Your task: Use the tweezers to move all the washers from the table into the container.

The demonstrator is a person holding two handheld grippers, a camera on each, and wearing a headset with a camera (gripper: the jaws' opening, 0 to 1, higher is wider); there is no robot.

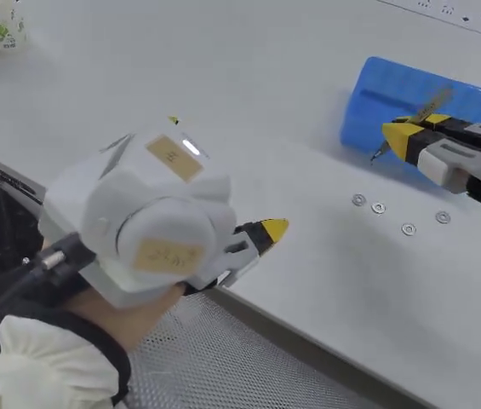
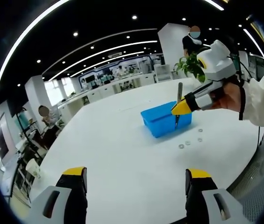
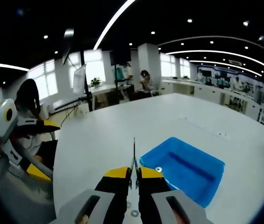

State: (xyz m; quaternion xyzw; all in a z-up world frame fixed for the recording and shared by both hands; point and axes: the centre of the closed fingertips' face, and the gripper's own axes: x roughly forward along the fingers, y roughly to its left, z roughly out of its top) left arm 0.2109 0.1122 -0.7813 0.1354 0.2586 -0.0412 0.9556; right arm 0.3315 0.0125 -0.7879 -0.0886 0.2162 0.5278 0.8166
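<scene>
While R gripper (image 3: pixel 132 173) pinches tweezers (image 3: pixel 133 154), jaws pressed together, tip hangs at container (image 1: pixel 393 85) rim, prob. for drop-off; 1 washer (image 3: pixel 158 169) inside, 4 washers (image 1: pixel 379 208) on table (image 1: pixel 266 128) just beside. L gripper (image 2: pixel 136 175): jaws spread, empty, parked clear.

Ahead of the right gripper's (image 3: pixel 133 175) yellow-tipped black fingers (image 3: pixel 117 173) lies a blue container (image 3: pixel 188 168); grey tweezers (image 3: pixel 133 154) sit between them. 4 silver washers (image 1: pixel 378 208) dot the white table (image 1: pixel 223 85) beneath; the left gripper (image 1: pixel 274 228) is white.
</scene>
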